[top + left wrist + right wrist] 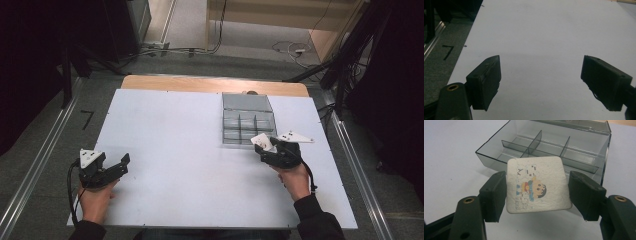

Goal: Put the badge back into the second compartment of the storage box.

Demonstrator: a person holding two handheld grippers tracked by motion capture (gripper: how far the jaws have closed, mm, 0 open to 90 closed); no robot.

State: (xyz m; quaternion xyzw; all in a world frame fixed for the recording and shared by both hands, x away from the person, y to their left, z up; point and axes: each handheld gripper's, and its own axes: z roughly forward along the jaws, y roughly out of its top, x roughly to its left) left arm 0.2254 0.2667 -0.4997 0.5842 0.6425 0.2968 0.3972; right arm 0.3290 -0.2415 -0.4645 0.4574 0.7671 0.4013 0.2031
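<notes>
My right gripper [537, 192] clamps a square white coaster [537, 183] by two opposite edges, printed cartoon face up, so it rides flat and level. I hold it just at the near wall of the clear divided box [544, 147], which sits toward the far right of the white tabletop [175, 130], probably to drop it into a compartment. The box's lid stands open at the back, leaving the cells free from above. My left gripper [541, 80] rests with jaws spread wide, empty, near the tabletop's left edge, well apart, with bare surface between.
</notes>
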